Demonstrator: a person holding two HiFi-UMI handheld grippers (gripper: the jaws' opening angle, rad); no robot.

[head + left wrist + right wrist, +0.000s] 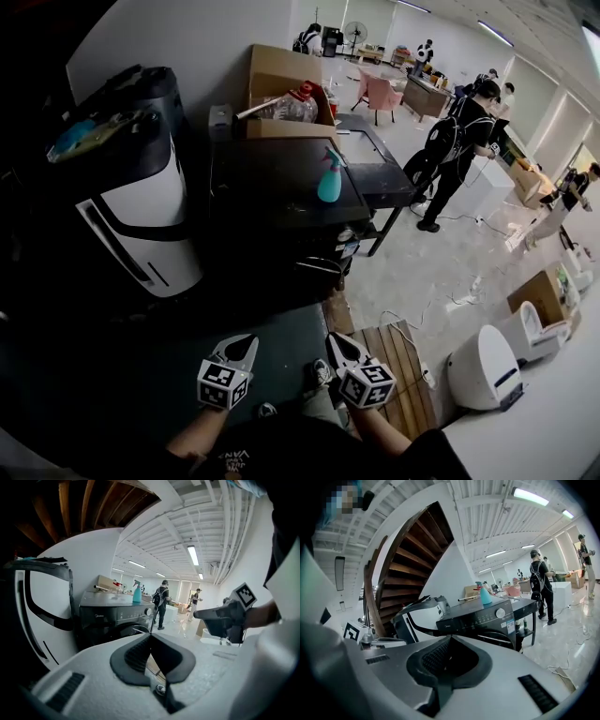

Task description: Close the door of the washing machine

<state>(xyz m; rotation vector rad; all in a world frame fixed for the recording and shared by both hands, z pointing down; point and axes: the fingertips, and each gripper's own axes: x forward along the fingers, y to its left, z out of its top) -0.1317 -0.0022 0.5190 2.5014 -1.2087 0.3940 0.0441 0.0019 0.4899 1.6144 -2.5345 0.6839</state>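
Observation:
The black front-loading washing machine stands ahead of me with a teal spray bottle on its top. In the right gripper view its round door looks flat against the front; a chrome rim shows in the head view. The washing machine is well ahead of the left gripper, whose jaws are shut and hold nothing. My right gripper is also shut and holds nothing. In the head view both grippers, left and right, hang side by side short of the machine, touching nothing.
A white and black appliance stands left of the washer. Behind the washer are a cardboard box and a black table. A wooden pallet and white units lie to the right. A person stands beyond the table.

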